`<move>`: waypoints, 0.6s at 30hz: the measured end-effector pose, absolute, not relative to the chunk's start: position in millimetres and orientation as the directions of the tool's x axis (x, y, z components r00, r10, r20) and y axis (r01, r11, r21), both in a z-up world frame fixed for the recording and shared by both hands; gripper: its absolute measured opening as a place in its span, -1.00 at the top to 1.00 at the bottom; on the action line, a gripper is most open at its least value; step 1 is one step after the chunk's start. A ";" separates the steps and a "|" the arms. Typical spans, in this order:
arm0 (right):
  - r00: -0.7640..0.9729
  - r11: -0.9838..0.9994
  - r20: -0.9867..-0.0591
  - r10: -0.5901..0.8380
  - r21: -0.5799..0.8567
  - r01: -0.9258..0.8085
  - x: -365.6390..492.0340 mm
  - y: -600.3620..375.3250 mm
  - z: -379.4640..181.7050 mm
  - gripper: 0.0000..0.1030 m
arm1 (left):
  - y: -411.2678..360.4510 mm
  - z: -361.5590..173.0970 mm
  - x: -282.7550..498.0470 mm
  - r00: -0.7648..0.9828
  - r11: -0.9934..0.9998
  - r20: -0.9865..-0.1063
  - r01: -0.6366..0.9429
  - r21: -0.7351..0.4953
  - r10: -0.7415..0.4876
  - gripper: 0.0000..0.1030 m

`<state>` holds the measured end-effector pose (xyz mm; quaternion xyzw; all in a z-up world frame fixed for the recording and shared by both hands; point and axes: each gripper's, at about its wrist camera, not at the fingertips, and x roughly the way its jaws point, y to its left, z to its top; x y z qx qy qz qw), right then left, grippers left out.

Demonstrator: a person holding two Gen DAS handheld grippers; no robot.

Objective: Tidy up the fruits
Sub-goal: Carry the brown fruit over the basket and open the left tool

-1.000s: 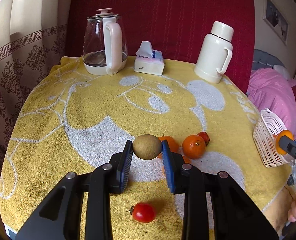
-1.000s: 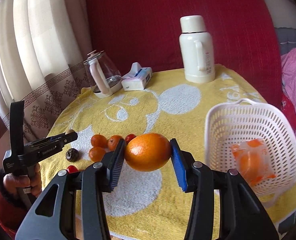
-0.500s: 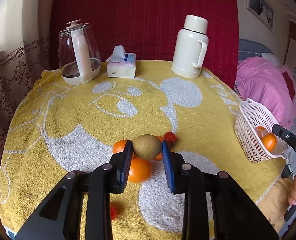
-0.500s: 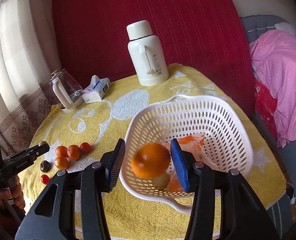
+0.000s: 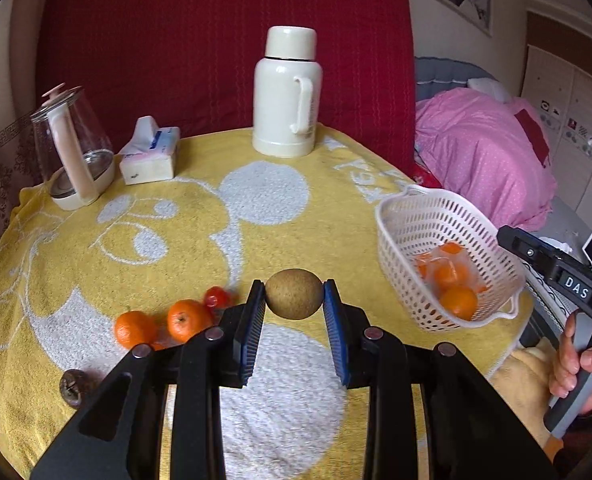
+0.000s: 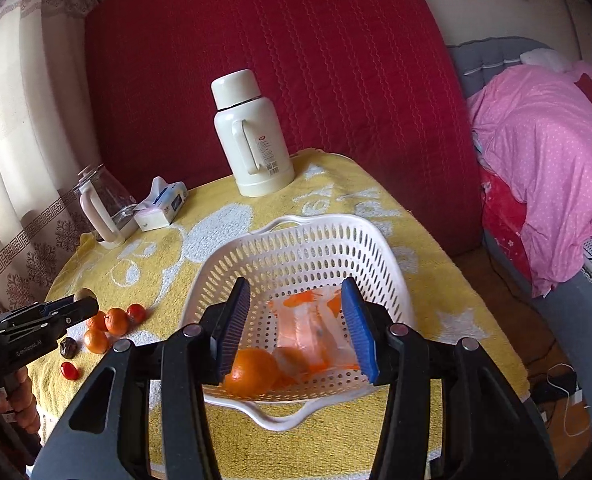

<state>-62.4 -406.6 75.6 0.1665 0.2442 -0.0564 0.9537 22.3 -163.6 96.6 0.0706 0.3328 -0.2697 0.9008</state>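
Note:
My left gripper (image 5: 294, 294) is shut on a brown kiwi (image 5: 294, 300), held above the yellow towel. Left of and below it lie two tangerines (image 5: 136, 328) (image 5: 186, 318), a red tomato (image 5: 217, 297) and a dark wrinkled fruit (image 5: 73, 386). The white basket (image 5: 400, 216) stands at the right. My right gripper (image 6: 295, 283) hangs open over the basket (image 6: 296, 220) with nothing between its pads. Inside lie an orange (image 6: 252, 372) and a plastic packet (image 6: 316, 328) of orange pieces.
At the back of the round table stand a cream thermos (image 5: 286, 92), a glass kettle (image 5: 72, 148) and a tissue box (image 5: 148, 156). Pink bedding (image 5: 476, 152) lies past the table's right edge. A hand (image 5: 580, 364) holds the right tool's handle.
The right gripper carried the orange over the basket and let it go; the orange now lies inside. The left gripper moved right toward the basket with the kiwi.

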 end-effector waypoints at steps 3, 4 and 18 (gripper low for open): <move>0.877 0.936 -0.479 -0.043 0.287 0.202 -66.2 -412.3 73.8 0.05 | -189.7 97.3 17.6 0.598 0.808 -0.640 0.586 -0.061 -0.482 0.42; 0.878 0.936 -0.477 -0.046 0.287 0.205 -67.2 -413.8 73.1 0.05 | -197.8 97.0 16.2 0.586 0.796 -0.641 0.603 -0.064 -0.496 0.42; 0.887 0.916 -0.458 -0.061 0.327 0.231 -75.5 -433.7 69.8 -0.13 | -266.3 85.2 23.8 0.487 0.723 -0.667 0.682 -0.114 -0.564 0.40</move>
